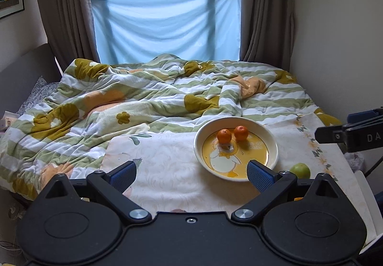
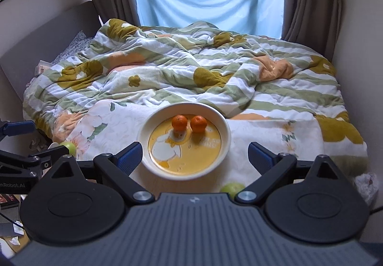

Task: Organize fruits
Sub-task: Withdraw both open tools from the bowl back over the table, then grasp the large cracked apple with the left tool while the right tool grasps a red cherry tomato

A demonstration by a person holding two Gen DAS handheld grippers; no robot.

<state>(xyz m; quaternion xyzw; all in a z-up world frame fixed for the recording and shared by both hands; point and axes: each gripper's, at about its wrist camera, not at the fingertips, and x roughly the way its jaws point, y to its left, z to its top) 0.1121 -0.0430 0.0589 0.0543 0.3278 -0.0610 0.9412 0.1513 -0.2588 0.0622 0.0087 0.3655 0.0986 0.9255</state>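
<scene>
A cream bowl (image 1: 198,146) with a yellow duck picture stands on a floral cloth on the bed; it also shows in the right wrist view (image 2: 226,136). Two oranges (image 1: 224,135) (image 1: 241,133) sit in it, also seen from the right (image 2: 179,122) (image 2: 198,124). A green apple (image 1: 300,170) lies on the cloth right of the bowl. In the right wrist view one green apple (image 2: 232,188) lies near the bowl's front and another (image 2: 69,147) at the left. My left gripper (image 1: 191,173) is open and empty. My right gripper (image 2: 195,157) is open and empty, over the bowl's near side.
A rumpled striped flower quilt (image 1: 143,98) covers the bed behind the floral cloth (image 1: 167,170). Walls stand close on the right (image 2: 359,50). Curtains and a blue sheet (image 1: 167,26) hang at the window. The other gripper shows at the left edge (image 2: 21,163).
</scene>
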